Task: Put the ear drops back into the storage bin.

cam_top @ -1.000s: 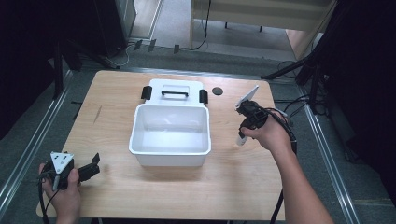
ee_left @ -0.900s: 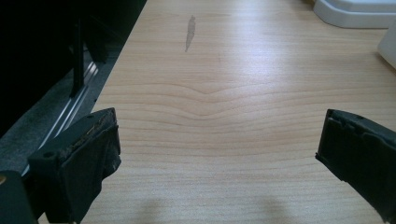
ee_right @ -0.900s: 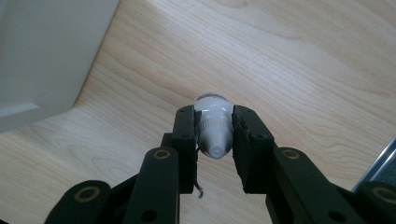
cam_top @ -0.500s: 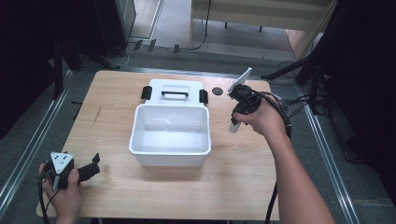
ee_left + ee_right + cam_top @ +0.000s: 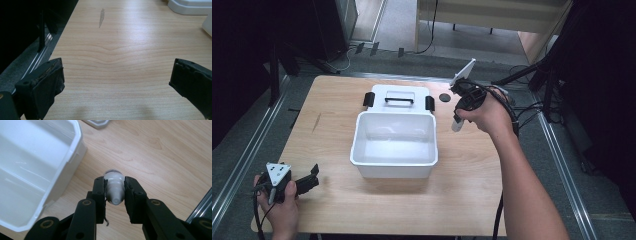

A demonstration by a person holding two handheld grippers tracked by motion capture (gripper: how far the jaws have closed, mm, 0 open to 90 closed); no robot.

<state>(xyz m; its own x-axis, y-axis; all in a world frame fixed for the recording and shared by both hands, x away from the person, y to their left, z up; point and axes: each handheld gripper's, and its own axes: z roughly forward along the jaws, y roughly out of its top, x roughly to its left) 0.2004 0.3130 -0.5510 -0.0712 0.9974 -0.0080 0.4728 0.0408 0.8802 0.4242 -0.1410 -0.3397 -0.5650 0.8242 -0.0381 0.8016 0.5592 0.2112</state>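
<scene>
A small white bottle (image 5: 114, 188) is clamped between the black jaws of my right gripper (image 5: 114, 192), which is shut on it. In the high view that gripper (image 5: 459, 117) hangs above the table just right of the empty white bin (image 5: 395, 145), with the bottle (image 5: 457, 123) pointing down. The bin's rim (image 5: 72, 150) lies to the left in the right gripper view. My left gripper (image 5: 307, 182) rests near the table's front left corner; its jaws stand wide open over bare wood (image 5: 117, 72) with nothing between them.
The bin's white lid (image 5: 399, 97) with a black handle and black latches lies flat behind the bin. A small black disc (image 5: 444, 97) sits on the wood right of the lid. Cables trail off the table's right edge (image 5: 522, 115).
My right gripper has risen with the white bottle and shifted left and farther back, closer to the bin's right side. The left gripper has stayed put.
</scene>
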